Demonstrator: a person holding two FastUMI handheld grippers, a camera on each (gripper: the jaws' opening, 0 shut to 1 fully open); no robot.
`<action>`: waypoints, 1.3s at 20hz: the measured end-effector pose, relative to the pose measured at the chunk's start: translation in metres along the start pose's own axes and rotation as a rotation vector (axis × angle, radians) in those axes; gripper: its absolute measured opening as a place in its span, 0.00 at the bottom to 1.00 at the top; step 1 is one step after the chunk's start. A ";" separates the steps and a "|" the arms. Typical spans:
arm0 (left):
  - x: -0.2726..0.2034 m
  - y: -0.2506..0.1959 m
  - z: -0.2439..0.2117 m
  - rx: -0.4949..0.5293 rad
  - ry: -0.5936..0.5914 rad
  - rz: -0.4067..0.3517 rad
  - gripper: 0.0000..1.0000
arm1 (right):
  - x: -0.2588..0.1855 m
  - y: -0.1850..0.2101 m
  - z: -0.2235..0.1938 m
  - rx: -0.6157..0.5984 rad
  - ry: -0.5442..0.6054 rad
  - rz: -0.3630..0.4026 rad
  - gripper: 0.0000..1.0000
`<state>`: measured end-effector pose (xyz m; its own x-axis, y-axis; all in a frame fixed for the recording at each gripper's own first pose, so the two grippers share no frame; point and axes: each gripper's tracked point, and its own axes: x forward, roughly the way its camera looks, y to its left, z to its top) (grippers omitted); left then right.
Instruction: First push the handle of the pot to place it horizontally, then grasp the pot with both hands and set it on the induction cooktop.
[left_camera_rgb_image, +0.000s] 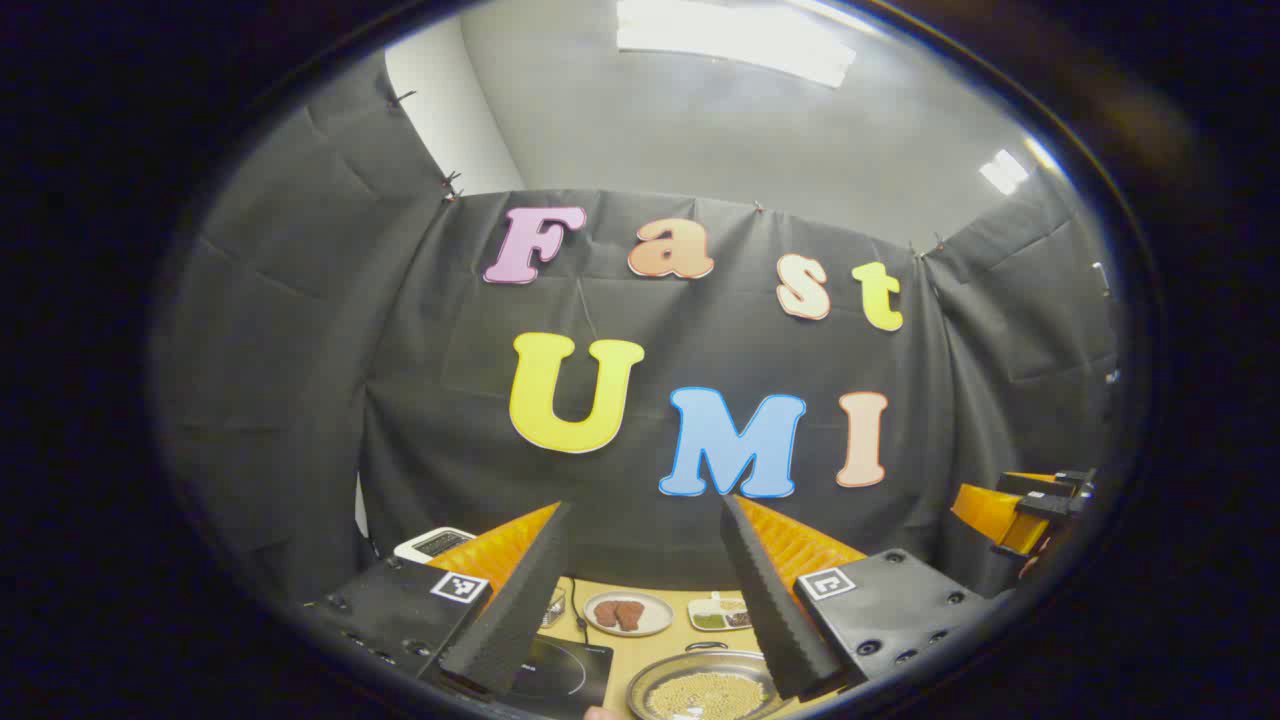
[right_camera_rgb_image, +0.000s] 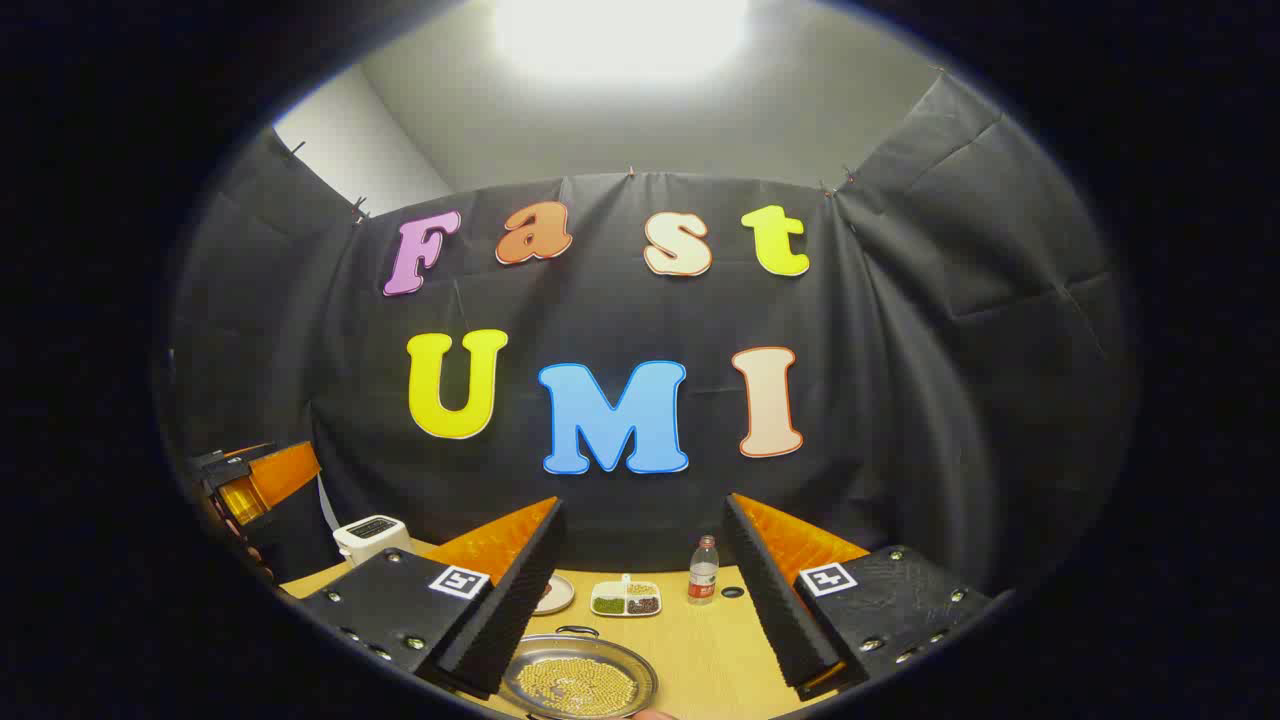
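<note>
Both our grippers, left gripper and right gripper, are wide and empty; the pot sits below between them, its handle on the far rim.

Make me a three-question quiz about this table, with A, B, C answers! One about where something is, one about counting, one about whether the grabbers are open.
1. Where does the water bottle stand?
A. inside the pot
B. near the black cloth wall, right of the divided dish
C. on the cooktop

2. How many brown pieces lie on the small round plate?
A. two
B. five
C. none

3. How does the left gripper stand?
A. shut on the pot
B. shut on the plate
C. open, holding nothing

Answers: 1 B, the right gripper view shows the bottle far back on the table beside the dish. 2 A, two pieces sit side by side. 3 C, its fingers stand wide apart above the pot and cooktop.
</note>
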<state>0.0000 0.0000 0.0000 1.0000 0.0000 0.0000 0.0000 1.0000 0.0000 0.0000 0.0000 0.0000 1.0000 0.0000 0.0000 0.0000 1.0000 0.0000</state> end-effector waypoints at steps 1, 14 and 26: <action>-0.001 0.001 0.001 0.007 -0.006 0.008 0.97 | 0.001 -0.001 0.001 0.001 -0.004 0.002 0.97; -0.006 -0.023 0.007 0.040 -0.014 -0.026 0.99 | 0.000 -0.009 -0.002 0.005 0.000 0.007 0.97; -0.006 -0.033 -0.002 0.053 0.001 -0.028 0.99 | -0.001 -0.032 -0.012 0.019 0.015 -0.029 0.97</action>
<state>-0.0061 -0.0334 -0.0025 0.9996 -0.0276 -0.0016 0.0277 0.9982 0.0531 -0.0010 -0.0321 -0.0119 0.9995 -0.0289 -0.0150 0.0292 0.9994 0.0190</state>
